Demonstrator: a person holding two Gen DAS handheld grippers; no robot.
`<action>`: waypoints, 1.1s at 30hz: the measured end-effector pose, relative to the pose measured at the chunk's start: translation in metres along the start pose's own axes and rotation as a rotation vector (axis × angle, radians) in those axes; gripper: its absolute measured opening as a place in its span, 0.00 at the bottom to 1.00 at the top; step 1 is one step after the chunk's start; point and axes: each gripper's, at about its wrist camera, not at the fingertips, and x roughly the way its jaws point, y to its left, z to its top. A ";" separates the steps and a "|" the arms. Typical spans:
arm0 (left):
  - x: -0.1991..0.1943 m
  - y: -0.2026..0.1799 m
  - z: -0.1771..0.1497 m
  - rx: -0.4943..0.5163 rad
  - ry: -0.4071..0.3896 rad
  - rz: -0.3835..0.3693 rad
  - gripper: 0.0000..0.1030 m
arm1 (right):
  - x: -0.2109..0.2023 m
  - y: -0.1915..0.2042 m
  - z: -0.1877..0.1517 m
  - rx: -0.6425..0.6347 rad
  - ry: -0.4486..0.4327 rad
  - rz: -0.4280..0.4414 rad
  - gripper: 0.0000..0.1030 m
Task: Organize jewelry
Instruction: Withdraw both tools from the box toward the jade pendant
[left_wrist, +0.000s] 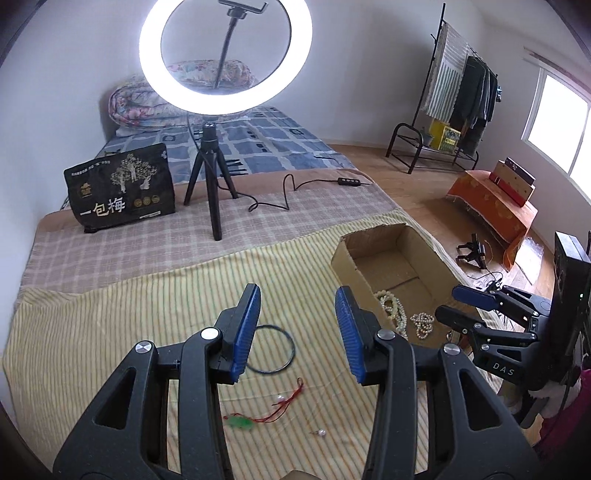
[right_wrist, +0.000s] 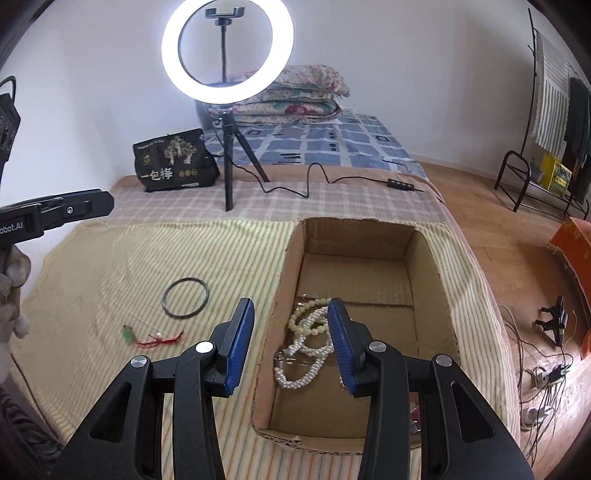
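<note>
A cardboard box (left_wrist: 397, 240) (right_wrist: 424, 258) lies open on the striped cloth and holds pearl necklaces (left_wrist: 395, 312) (right_wrist: 308, 339). On the cloth beside it lie a dark bangle (left_wrist: 286, 338) (right_wrist: 186, 297), a red cord with a green pendant (left_wrist: 258, 415) (right_wrist: 151, 338) and a small pearl piece (left_wrist: 320, 432). My left gripper (left_wrist: 297, 328) is open and empty, above the bangle. My right gripper (right_wrist: 290, 338) is open and empty over the box's near left wall; it also shows in the left wrist view (left_wrist: 448, 301).
A ring light on a tripod (left_wrist: 214, 177) (right_wrist: 229, 162) and a black snack bag (left_wrist: 122, 188) (right_wrist: 173, 160) stand farther back on the bed, with a cable and switch (left_wrist: 349, 181). The bed's right edge drops to a wood floor with cables (right_wrist: 543, 373).
</note>
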 end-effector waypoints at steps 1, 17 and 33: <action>-0.002 0.005 -0.003 -0.001 0.006 0.006 0.41 | 0.001 0.004 0.001 -0.007 0.002 0.010 0.38; 0.000 0.063 -0.064 -0.044 0.176 0.003 0.41 | 0.030 0.080 -0.014 -0.150 0.125 0.157 0.46; 0.032 0.049 -0.111 0.019 0.313 -0.022 0.41 | 0.042 0.098 -0.049 -0.205 0.235 0.219 0.46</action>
